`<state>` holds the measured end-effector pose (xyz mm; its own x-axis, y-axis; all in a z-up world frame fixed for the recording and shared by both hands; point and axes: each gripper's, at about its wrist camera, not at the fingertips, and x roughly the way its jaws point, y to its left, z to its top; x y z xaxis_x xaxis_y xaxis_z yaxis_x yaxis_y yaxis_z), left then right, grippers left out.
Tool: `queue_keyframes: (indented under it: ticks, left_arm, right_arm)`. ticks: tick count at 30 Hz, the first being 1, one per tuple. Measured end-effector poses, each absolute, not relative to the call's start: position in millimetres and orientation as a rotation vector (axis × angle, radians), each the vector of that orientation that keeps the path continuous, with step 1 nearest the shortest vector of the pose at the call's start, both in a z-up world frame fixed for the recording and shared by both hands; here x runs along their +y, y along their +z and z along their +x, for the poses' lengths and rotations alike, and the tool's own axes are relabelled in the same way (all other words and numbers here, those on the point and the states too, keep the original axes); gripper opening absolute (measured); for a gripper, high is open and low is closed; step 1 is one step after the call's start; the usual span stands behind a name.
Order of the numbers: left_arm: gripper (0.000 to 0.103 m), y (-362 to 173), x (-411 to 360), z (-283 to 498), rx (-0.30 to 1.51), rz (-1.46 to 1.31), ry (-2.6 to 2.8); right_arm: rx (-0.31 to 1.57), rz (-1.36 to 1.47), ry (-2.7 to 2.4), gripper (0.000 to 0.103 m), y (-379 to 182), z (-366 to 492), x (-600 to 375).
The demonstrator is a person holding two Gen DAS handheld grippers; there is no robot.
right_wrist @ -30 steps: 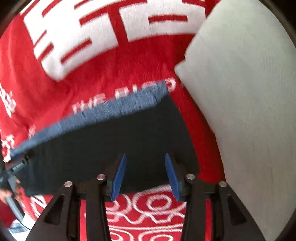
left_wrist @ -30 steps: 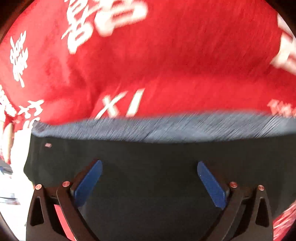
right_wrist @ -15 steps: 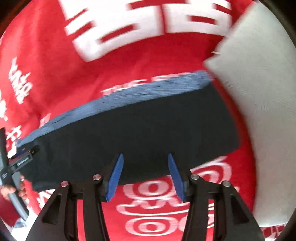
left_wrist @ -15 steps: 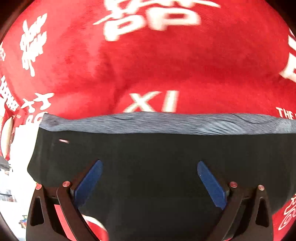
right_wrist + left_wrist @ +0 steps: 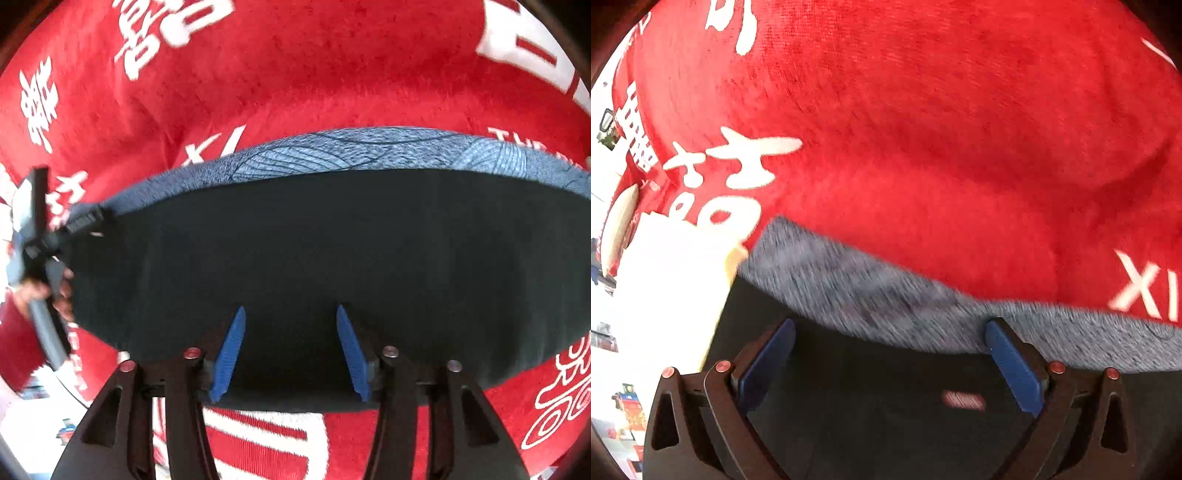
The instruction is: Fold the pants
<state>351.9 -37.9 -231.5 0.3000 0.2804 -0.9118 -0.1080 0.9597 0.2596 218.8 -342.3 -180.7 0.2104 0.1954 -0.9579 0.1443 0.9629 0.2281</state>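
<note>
The dark pants [image 5: 332, 251] lie folded flat on a red blanket, with a blue-grey patterned waistband [image 5: 369, 151] along the far edge. My right gripper [image 5: 290, 332] is open over the pants' near edge. My left gripper [image 5: 890, 350] is open and wide over the left end of the pants [image 5: 879, 406], just short of the grey waistband [image 5: 886, 299]. A small red label [image 5: 962, 399] shows between its fingers. The left gripper and the hand that holds it also show in the right wrist view [image 5: 86, 220] at the pants' left end.
The red blanket [image 5: 923, 129] with white lettering covers the surface all around. A white object [image 5: 668, 280] lies at the left of the pants in the left wrist view. The blanket's edge and floor show at far left.
My left gripper has moved left and forward toward the waistband's left end. My right gripper has moved left, so the white cushion has left its view. Both stay open.
</note>
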Motion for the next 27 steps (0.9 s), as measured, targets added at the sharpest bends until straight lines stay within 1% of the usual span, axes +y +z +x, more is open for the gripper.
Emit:
queue_keyframes:
  ticks: [3,5,9,12,17,22,27]
  left_arm:
    - [0.103,-237.4,-24.5,368.4,1.230,0.197,0.320]
    - [0.103,-236.2,-11.1,374.1,1.251,0.145,0.336]
    - [0.103,-210.8,-10.9,351.4,1.271,0.108,0.227]
    - [0.103,-195.9,-31.3,311.2,1.293,0.116,0.055]
    - [0.103,-202.3,-74.4,262.8,1.337,0.134,-0.127]
    - [0.103,-229.5,-88.2,248.2,1.397,0.166,-0.133]
    - [0.103,-230.4,-95.4,241.0,1.388,0.199,-0.140]
  right_arm:
    - [1.377,0.295,0.023,0.064,-173.3,220.9,-335.9]
    - [1.362,0.364,0.038,0.064,-160.1,212.1,-347.2]
    - [1.326,0.505,0.092,0.064,-142.3,185.9,-350.8]
    - [1.355,0.616,0.145,0.064,-148.8,168.0,-336.2]
    - [1.380,0.742,0.158,0.064,-169.5,147.2,-322.6]
    - [1.342,0.852,0.167,0.064,-183.8,147.2,-323.0]
    - [1.319,0.935,0.169,0.064,-199.9,155.4,-323.4]
